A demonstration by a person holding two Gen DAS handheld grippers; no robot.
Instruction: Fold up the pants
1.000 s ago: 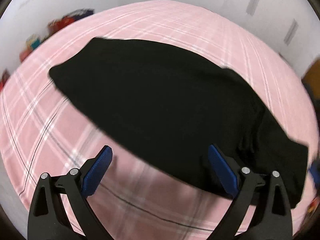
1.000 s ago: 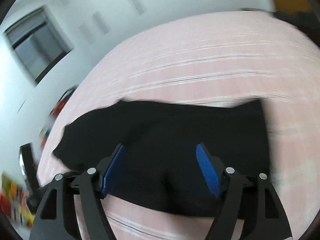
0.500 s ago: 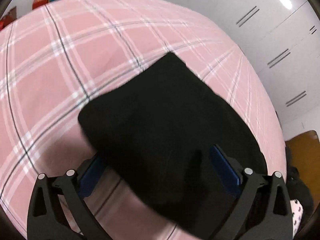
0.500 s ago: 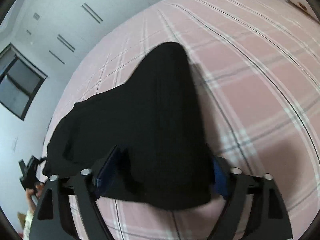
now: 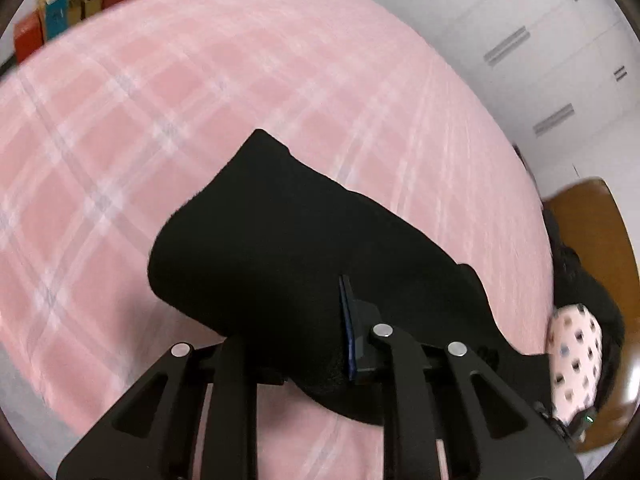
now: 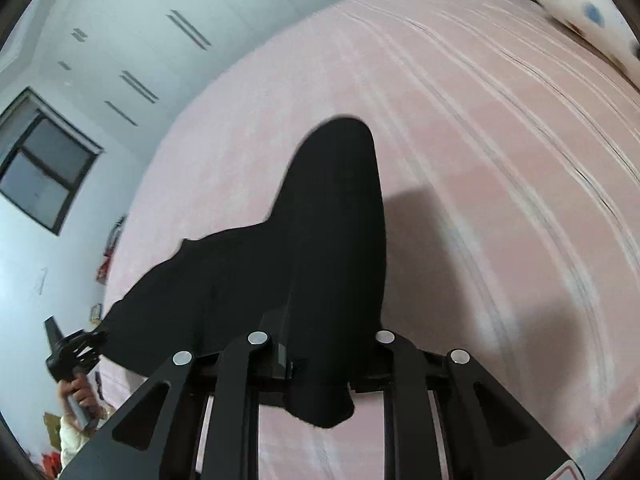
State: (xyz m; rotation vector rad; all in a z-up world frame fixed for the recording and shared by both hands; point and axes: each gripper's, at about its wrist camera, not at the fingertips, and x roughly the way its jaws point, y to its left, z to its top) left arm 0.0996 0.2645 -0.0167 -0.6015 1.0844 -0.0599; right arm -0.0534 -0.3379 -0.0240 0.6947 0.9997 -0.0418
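Note:
The black pants (image 5: pixel 280 232) lie folded on the pink plaid bed (image 5: pixel 120 120), one end raised off the sheet. My left gripper (image 5: pixel 292 332) is closing, and its blue pad (image 5: pixel 346 328) presses into a bunched edge of the cloth. In the right wrist view the pants (image 6: pixel 332 220) rise in a peak from the bed (image 6: pixel 480 160), and my right gripper (image 6: pixel 328 328) is closing on the hem, which hangs below the jaws. The left gripper (image 6: pixel 96 336) shows at the far left of that view, at the pants' other corner, with a hand on its grip.
A white dotted pillow (image 5: pixel 576 360) lies at the bed's right edge beside dark cloth and a wooden board (image 5: pixel 592 220). White wardrobe doors (image 5: pixel 540 40) stand behind the bed. Books (image 5: pixel 60 12) line the far left. A window (image 6: pixel 44 160) is in the wall.
Both grippers went from open beside the flat pants to closed on their near edge. The edge has risen off the bed and both views have swung across it.

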